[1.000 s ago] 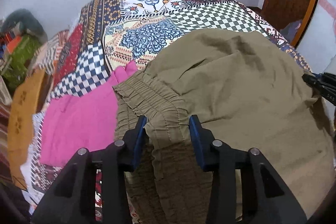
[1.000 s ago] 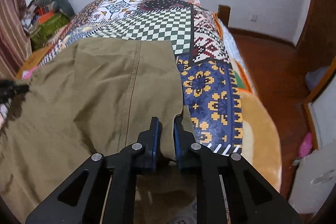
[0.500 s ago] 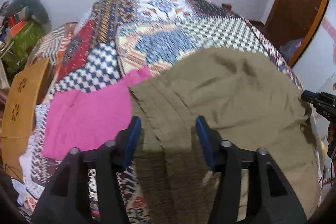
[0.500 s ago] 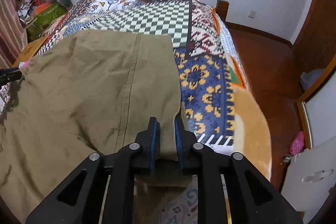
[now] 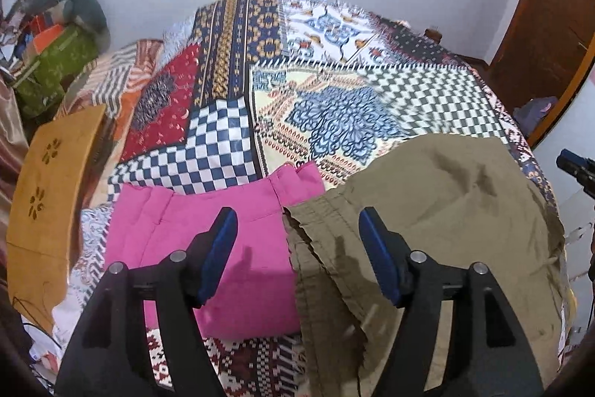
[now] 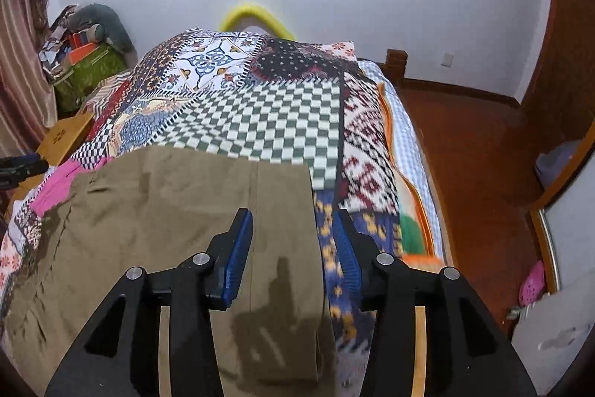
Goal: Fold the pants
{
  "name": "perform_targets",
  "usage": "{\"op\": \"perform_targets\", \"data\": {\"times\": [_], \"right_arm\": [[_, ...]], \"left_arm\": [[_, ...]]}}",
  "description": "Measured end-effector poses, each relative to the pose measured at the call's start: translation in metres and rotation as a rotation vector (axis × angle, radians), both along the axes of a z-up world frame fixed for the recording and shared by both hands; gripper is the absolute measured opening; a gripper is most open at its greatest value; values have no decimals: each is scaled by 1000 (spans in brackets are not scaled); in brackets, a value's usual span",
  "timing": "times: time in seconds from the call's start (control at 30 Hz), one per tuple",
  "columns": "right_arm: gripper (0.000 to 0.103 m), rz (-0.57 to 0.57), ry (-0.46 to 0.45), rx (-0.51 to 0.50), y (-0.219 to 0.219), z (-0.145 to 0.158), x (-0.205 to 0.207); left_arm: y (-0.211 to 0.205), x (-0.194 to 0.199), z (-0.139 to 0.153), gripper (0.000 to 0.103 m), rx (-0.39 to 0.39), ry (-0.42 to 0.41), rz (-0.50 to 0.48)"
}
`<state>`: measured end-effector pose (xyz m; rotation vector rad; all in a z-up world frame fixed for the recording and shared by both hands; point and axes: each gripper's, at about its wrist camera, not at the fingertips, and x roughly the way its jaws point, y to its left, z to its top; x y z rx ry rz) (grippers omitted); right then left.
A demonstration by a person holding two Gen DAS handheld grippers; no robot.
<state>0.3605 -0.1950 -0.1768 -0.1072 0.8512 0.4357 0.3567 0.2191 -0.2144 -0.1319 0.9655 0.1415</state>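
Note:
Olive pants (image 5: 446,211) lie folded on the bed, their gathered waistband edge next to a pink garment (image 5: 230,240). My left gripper (image 5: 297,222) hovers above that edge. Its jaws are opening and nothing is pressed between the blue pads (image 5: 219,248). In the right wrist view the pants (image 6: 167,211) spread flat with a seam running up the middle. My right gripper (image 6: 292,218) hangs over their right edge, jaws opening, and the cloth lies loose below them. Each gripper shows at the other view's edge: the right gripper (image 5: 574,166) and the left gripper (image 6: 22,166).
A patchwork bedspread (image 5: 334,106) covers the bed. A wooden board (image 5: 52,181) and a pile of bags and clothes (image 5: 55,54) stand to the left. A red-brown floor (image 6: 476,151) with a pink shoe (image 6: 533,281) runs along the bed's right side.
Both grippers have let go of the pants and opened. Both have lifted away from the cloth, and the left one has shifted left so the pink garment now lies under it.

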Motion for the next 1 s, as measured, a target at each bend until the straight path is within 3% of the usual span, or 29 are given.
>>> {"op": "perform_targets", "data": {"times": [0.5,0.8,0.97,1.0], "right_arm": [[41,20,130,-45,16,-58,72],[41,76,206,-36,32,-82,95],[41,98,191,-52,42,-85,93],[36,102,187,-58,44,-86,94]], "left_arm": [[3,43,-69,70,-68,139,-60],[2,48,-77,71,-142,144,-75],[-5,51,-80,71,-104,139,-106],[-7,51,-79,67,-93,135,-112]]}}
